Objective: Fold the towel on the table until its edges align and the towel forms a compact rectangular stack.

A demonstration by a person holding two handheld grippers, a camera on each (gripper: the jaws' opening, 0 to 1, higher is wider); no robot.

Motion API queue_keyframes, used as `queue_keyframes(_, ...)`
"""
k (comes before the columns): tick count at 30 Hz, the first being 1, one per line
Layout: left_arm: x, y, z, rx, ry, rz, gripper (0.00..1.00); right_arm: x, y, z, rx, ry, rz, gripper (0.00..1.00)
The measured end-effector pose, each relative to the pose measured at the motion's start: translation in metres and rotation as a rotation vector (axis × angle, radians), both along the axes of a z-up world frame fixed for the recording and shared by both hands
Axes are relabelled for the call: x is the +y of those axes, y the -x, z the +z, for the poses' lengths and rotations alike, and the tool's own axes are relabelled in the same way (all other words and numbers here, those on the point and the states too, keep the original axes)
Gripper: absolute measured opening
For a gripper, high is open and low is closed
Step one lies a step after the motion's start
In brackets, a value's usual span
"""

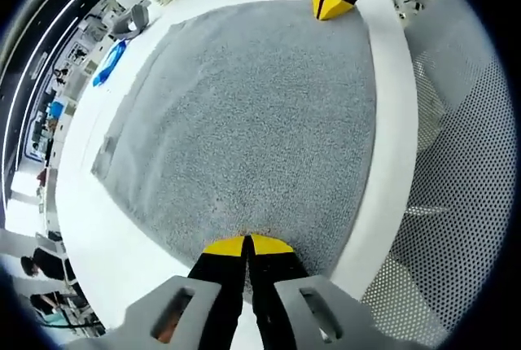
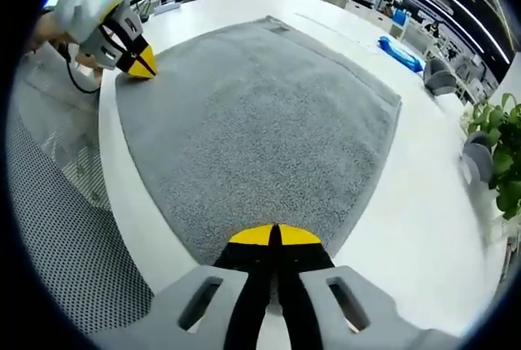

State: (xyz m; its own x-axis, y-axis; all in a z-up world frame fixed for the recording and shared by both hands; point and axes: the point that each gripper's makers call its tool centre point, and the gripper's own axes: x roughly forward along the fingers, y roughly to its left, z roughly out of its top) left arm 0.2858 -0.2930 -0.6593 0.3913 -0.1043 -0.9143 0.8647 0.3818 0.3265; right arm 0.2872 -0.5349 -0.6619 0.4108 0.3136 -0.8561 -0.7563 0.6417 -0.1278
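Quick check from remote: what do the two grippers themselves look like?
Both match. The left gripper and right gripper have black jaws capped with yellow tips, rising from light grey moulded bodies with slotted openings. Seen from the right gripper view, the left one carries a white housing and a dark cable.

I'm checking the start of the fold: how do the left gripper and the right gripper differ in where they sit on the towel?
The left gripper sits at one near corner of the grey towel; the right gripper sits at the other corner of that same edge. In each view the other gripper appears far off at the opposite corner. Shared: both have yellow-tipped jaws closed together on the towel's edge, low on the white table.
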Motion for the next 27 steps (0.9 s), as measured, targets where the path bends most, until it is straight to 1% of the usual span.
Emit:
queue_keyframes(6,0.0030,-0.0029,0.0000,0.005,-0.026,-0.023,0.01,0.0051,0.0020,-0.0005,0.004,0.030,0.027,0.00)
queue_keyframes(10,0.0042,-0.0038,-0.0005,0.012,-0.010,0.006,0.01,0.0051,0.0021,-0.0008,-0.007,0.057,0.058,0.00)
queue_keyframes(11,0.0039,-0.0029,-0.0004,0.008,-0.011,-0.003,0.01,0.0050,0.0022,-0.0007,-0.010,0.058,0.059,0.00)
queue_keyframes(12,0.0033,-0.0027,-0.0002,-0.001,-0.017,-0.037,0.01,0.0047,0.0022,-0.0009,-0.013,0.055,0.058,0.00)
queue_keyframes(13,0.0021,-0.0027,-0.0004,-0.012,-0.018,-0.090,0.01,0.0048,0.0025,-0.0008,-0.014,0.048,0.058,0.00)
queue_keyframes(14,0.0026,-0.0020,-0.0004,-0.013,-0.008,-0.094,0.01,0.0044,0.0026,-0.0006,-0.014,0.042,0.059,0.00)
queue_keyframes(17,0.0036,-0.0030,0.0003,-0.002,0.091,-0.041,0.01,0.0043,0.0023,-0.0005,-0.010,0.025,0.069,0.00)
queue_keyframes(19,0.0049,-0.0037,0.0006,-0.007,0.135,-0.013,0.01,0.0050,0.0029,-0.0003,-0.018,0.024,0.090,0.00)
queue_keyframes(21,0.0059,-0.0030,0.0011,-0.013,0.138,-0.018,0.01,0.0054,0.0032,0.0000,-0.031,0.022,0.127,0.00)
queue_keyframes(22,0.0056,-0.0023,0.0010,-0.017,0.138,-0.024,0.01,0.0075,0.0027,0.0010,-0.061,0.010,0.192,0.00)
queue_keyframes(23,0.0049,-0.0022,0.0005,-0.022,0.137,-0.035,0.01,0.0074,0.0036,0.0015,-0.081,-0.014,0.226,0.00)
queue_keyframes(24,0.0045,-0.0021,0.0003,-0.026,0.133,-0.053,0.01,0.0062,0.0047,0.0018,-0.087,-0.038,0.229,0.00)
queue_keyframes(25,0.0038,-0.0020,0.0006,-0.028,0.131,-0.065,0.01,0.0053,0.0054,0.0020,-0.086,-0.046,0.233,0.00)
queue_keyframes(27,0.0042,-0.0021,0.0012,-0.029,0.138,-0.070,0.01,0.0006,0.0099,0.0037,-0.069,-0.070,0.232,0.00)
